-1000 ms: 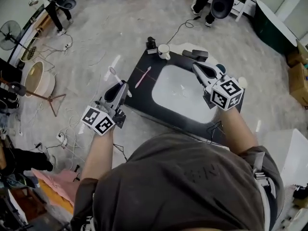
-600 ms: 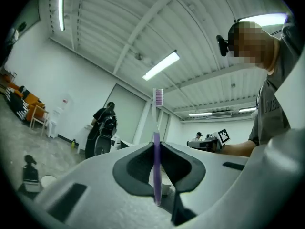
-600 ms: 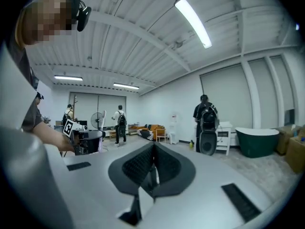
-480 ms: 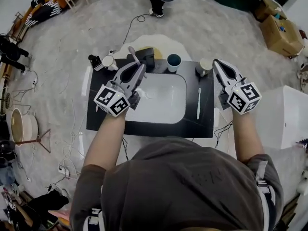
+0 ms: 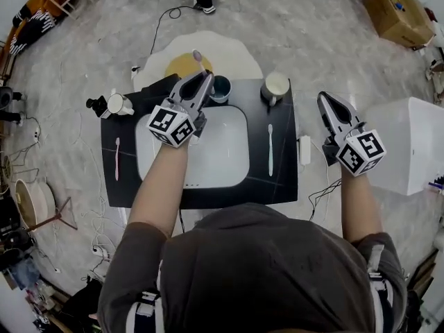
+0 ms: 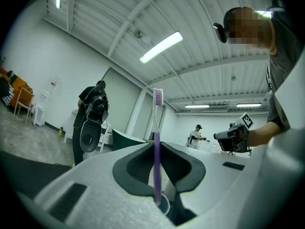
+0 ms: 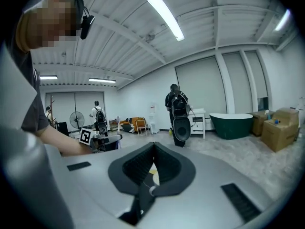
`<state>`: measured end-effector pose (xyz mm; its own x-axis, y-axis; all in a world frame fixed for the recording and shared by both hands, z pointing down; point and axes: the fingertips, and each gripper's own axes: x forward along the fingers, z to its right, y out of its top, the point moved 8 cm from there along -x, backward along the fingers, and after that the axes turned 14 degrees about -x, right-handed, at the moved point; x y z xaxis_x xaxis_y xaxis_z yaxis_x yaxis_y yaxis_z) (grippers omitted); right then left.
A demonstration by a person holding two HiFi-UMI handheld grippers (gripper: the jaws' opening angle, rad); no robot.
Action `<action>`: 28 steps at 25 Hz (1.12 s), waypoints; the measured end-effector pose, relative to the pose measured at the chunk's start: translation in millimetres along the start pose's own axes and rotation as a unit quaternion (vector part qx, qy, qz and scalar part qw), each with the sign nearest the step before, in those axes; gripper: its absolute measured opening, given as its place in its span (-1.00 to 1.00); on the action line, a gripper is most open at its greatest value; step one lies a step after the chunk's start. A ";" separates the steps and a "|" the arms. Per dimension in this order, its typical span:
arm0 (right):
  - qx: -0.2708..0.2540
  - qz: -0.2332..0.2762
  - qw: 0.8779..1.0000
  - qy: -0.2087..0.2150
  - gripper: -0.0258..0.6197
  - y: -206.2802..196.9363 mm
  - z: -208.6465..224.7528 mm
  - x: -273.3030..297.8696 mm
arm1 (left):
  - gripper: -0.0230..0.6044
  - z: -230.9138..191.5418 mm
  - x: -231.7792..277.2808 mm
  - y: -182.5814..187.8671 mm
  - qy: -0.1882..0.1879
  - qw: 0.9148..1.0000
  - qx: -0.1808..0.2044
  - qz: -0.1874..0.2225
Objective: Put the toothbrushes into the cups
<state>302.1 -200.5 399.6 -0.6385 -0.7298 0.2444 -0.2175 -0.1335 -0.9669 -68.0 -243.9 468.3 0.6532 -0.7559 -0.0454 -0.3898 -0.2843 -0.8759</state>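
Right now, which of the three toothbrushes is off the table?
The purple toothbrush, clamped head-up in the left gripper. The pink toothbrush and the white toothbrush both lie flat on the black table.

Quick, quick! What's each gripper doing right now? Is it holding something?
Left gripper: closed on the purple toothbrush, bristles pointing up.
Right gripper: closed, holding nothing.

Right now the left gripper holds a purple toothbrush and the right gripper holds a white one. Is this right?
No. The right gripper is shut and empty, as the right gripper view shows; the white toothbrush lies on the black table.
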 end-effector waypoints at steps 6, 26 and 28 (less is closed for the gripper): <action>0.015 -0.018 1.000 -0.014 -0.94 -29.5 22.1 -5.7 | -0.80 -22.1 21.2 -35.1 0.001 1.000 0.000 -0.026; 0.017 -0.019 1.000 0.011 -0.94 -32.0 17.4 17.4 | -0.39 -19.6 12.3 -44.3 0.003 0.996 0.017 -0.083; 0.014 -0.015 1.000 0.016 -0.94 -28.6 14.6 19.5 | -0.32 -16.9 6.8 -43.9 0.009 0.996 0.019 -0.090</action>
<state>306.6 -220.6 431.0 -0.6551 -0.7040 0.2744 -0.2154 -0.1742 -0.9609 -57.4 -246.5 514.6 0.6987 -0.7049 0.1223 -0.2417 -0.3934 -0.8870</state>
